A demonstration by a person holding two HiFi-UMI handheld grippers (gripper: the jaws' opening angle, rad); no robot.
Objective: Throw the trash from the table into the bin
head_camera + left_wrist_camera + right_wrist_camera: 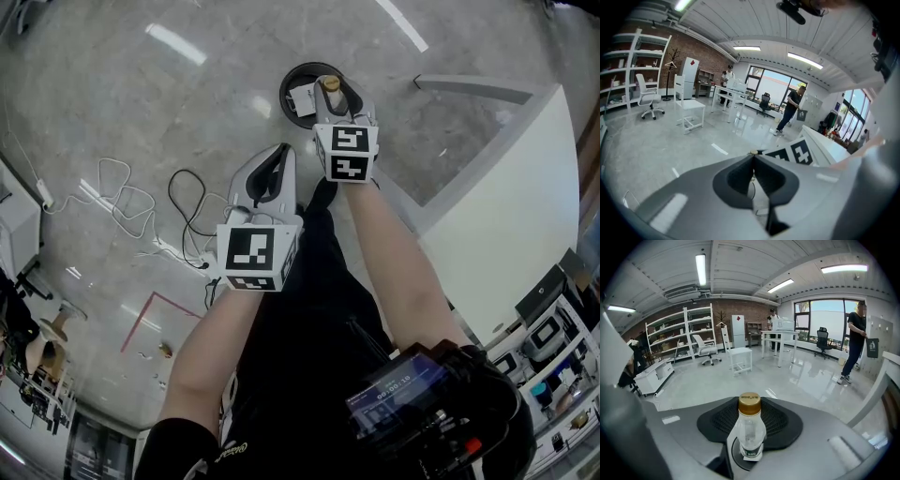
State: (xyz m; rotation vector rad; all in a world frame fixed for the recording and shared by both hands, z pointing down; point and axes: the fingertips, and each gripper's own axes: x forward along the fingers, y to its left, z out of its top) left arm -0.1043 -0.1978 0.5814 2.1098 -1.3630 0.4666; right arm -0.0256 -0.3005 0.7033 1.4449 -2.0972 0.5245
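In the head view a round black bin (298,86) stands on the grey floor ahead, with white paper inside it. My right gripper (343,105) hangs over the bin's right side, shut on a clear plastic bottle (330,92) with a gold cap. In the right gripper view the bottle (750,433) stands upright between the black pads (717,423), and the bin's dark rim (733,453) shows below it. My left gripper (278,161) is lower left of the bin, short of it. In the left gripper view, my left gripper (753,159) has its jaw tips touching and holds nothing.
A white table (511,211) runs along the right. Loose cables (187,214) and a red tape mark (155,314) lie on the floor to the left. Farther off there are white chairs (689,105), shelves (679,338) and people standing (791,110).
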